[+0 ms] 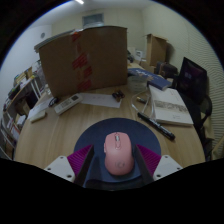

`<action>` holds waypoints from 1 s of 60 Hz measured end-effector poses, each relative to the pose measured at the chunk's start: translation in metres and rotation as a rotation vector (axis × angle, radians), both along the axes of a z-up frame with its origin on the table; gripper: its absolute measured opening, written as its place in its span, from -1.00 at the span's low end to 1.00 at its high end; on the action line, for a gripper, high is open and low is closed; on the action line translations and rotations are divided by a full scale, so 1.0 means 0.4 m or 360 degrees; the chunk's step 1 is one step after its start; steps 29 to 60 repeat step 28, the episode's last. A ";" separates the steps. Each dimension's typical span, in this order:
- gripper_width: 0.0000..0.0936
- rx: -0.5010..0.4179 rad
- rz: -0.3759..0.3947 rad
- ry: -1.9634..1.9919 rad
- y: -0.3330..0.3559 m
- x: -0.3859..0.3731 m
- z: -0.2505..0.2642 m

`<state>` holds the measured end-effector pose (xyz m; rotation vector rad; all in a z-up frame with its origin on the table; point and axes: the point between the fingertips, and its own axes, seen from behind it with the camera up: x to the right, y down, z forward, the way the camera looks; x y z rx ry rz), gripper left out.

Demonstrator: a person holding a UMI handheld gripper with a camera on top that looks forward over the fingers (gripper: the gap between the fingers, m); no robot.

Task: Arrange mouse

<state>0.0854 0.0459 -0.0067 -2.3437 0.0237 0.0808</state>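
Gripper (117,163) jaws are standing open around a pink mouse (117,154), which is lying on a round dark mouse mat (92,137) on the wooden bench (70,130). A cardboard box (85,58) is sitting at 11 o'clock; a black pen (154,124) and papers (171,105) at 2 o'clock.

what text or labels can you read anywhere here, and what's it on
None can be read.
Cardboard box: red markings on its front, too blurred to read.
Papers on the table: print too small to read.
Pink mouse, between the gripper fingers on a dark round pad: no visible lettering.
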 end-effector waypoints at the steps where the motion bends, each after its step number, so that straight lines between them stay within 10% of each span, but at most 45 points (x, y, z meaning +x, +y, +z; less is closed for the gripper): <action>1: 0.77 0.0001 -0.0017 -0.0001 -0.007 0.001 0.008; 26: 0.79 -0.0026 -0.0306 0.0028 -0.404 -0.092 0.274; 60: 0.79 -0.0031 -0.0310 0.0028 -0.427 -0.097 0.286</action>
